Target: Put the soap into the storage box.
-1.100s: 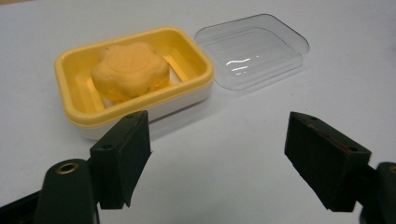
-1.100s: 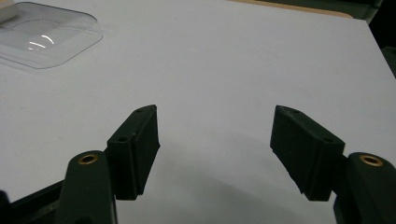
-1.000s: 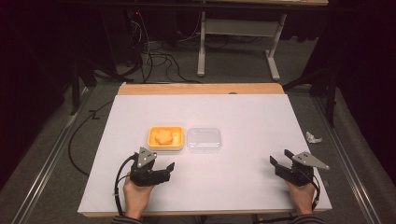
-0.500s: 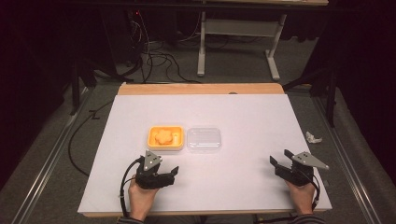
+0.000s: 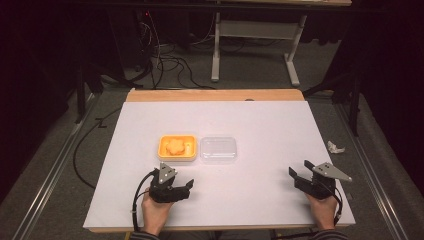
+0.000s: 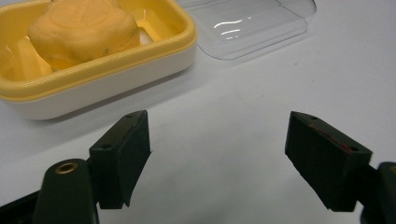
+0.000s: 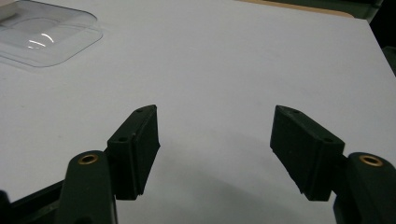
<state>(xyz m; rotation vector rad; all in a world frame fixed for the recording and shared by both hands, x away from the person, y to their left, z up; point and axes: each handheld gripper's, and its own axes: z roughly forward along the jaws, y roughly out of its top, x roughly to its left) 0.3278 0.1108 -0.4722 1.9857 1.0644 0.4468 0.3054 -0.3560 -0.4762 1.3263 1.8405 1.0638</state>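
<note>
White tabletop is bearing a yellow soap dish (soap inside) beside a clear lid. Near the dish, the left gripper is hovering with jaws spread; the right gripper is idling well apart, likewise gaping.

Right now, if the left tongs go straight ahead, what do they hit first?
Probably the yellow soap dish. The left tongs are open over bare table, with the dish ahead toward their left jaw and the clear lid farther off. Depth is uncertain; they might pass between the two.
</note>
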